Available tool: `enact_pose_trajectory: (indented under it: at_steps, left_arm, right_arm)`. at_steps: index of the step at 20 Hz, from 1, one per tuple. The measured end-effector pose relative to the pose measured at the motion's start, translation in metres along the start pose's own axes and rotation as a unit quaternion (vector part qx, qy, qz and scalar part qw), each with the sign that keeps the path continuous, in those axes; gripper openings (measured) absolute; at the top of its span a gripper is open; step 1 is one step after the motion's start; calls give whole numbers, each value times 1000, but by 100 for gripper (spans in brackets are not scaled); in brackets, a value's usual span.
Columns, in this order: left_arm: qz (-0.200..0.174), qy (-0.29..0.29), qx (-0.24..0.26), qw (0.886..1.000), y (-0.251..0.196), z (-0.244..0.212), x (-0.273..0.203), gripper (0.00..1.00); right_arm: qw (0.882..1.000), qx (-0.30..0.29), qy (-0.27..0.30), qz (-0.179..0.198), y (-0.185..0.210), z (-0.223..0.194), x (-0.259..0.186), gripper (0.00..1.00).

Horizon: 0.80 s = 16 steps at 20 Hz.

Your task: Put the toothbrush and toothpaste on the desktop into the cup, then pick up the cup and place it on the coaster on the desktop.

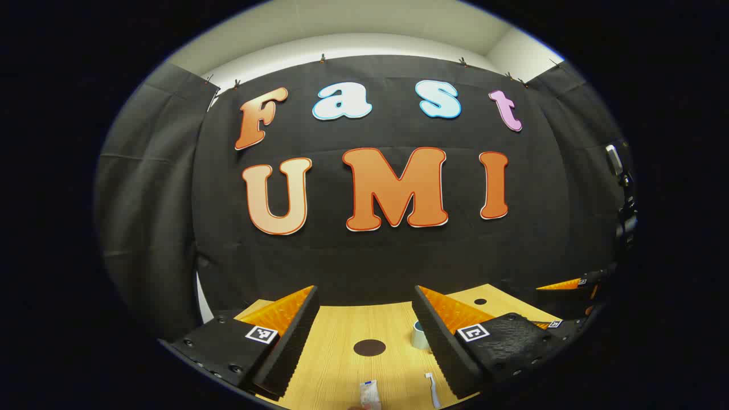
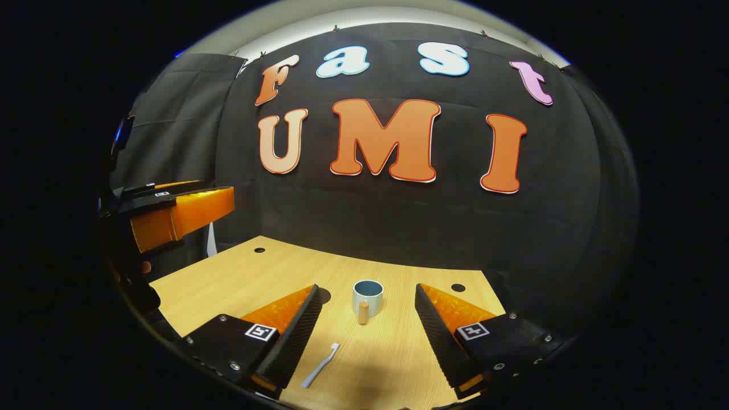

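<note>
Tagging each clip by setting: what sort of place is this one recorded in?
Most likely a staged recording booth, not a real bathroom. A black cloth wall hangs behind a wooden desktop, which holds only task props: a cup, a toothbrush and a toothpaste tube.

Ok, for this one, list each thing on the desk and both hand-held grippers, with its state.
Left hand-held gripper: open, holding nothing, above the desk.
Right hand-held gripper: open, holding nothing.
Cup: upright on the desk, nothing in it that I can see, handle toward the camera.
Toothbrush: lying flat on the desk, ungrasped.
Toothpaste: lying on the desk, ungrasped.
Coaster: flat on the desk, nothing on it.
</note>
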<state>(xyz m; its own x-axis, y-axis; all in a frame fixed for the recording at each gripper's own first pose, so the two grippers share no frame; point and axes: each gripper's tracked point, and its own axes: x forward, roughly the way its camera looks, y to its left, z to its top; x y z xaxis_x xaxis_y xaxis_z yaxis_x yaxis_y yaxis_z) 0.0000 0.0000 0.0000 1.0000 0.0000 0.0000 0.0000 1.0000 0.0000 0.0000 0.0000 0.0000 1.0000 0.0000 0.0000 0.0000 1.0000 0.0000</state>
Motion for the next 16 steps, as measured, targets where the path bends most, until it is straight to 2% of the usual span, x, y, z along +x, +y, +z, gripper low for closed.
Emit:
enact_pose_trajectory:
  at_steps: [11, 16]
  left_arm:
    - [45, 10, -8, 999, 6, -2, -17, 100]
    - [38, 9, -12, 999, 10, -6, -12, 100]
  right_arm:
    - [999, -2, 8, 47, 9, -2, 3, 99]
    - [999, -3, 32, 41, 17, -14, 11, 99]
